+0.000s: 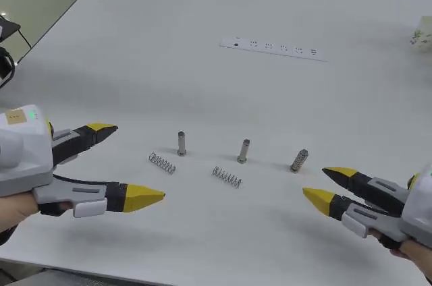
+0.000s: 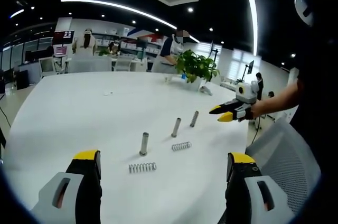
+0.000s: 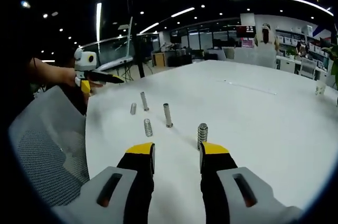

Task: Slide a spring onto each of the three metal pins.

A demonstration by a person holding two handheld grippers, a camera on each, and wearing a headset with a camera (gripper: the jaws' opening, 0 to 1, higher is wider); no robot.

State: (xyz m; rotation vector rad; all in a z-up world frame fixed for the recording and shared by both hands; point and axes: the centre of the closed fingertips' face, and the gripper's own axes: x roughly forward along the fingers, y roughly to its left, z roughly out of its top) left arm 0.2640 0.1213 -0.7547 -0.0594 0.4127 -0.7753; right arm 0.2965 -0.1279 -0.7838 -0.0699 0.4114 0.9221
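My left claw (image 1: 138, 162) hung wide and my right claw (image 1: 315, 182) narrower, both empty. Two springs (image 1: 162, 162) lay beside the bare pins (image 1: 181, 143); the third pin (image 1: 299, 160) already wore one. A careless pinch might have flicked a spring away or toppled a pin.

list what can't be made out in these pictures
Head view: pale object at the right edge, cut off by the frame.
Head view: power strip markings, too small to read.
Left gripper view: coils on the far pin, too small and blurred.

No legible text or labels
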